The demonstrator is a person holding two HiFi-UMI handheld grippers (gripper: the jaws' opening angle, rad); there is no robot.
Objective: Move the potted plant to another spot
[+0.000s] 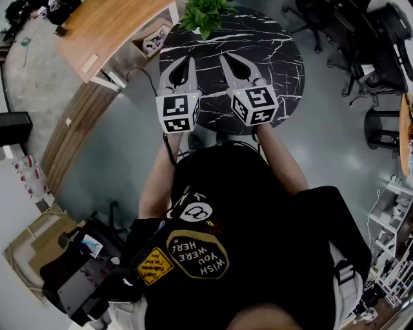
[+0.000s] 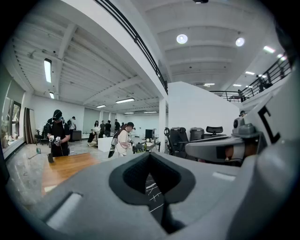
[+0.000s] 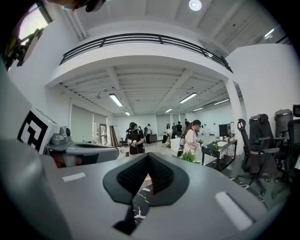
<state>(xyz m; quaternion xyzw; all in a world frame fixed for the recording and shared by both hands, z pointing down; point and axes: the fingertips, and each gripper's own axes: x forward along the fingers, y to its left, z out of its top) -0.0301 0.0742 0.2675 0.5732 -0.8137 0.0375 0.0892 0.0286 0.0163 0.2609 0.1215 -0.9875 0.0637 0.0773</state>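
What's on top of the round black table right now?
Only the potted plant, at the far edge of the table; leaves hide its pot. The left hand-held gripper and right hand-held gripper, held over the near side, cover the tabletop beneath them.

The left gripper (image 1: 187, 63) and right gripper (image 1: 229, 59) are matt grey plastic; the round table (image 1: 277, 58) is glossy black veined stone.

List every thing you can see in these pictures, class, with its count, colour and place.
potted plant: one, green leaves, far edge of the table
table: one, round, black marble with white veins, in front of the person
wooden counter: one, brown, left of the table
office chairs: several, black, right of the table
people: several, far across the hall
left gripper, right gripper: grey, fingers shut, empty, over the table's near side
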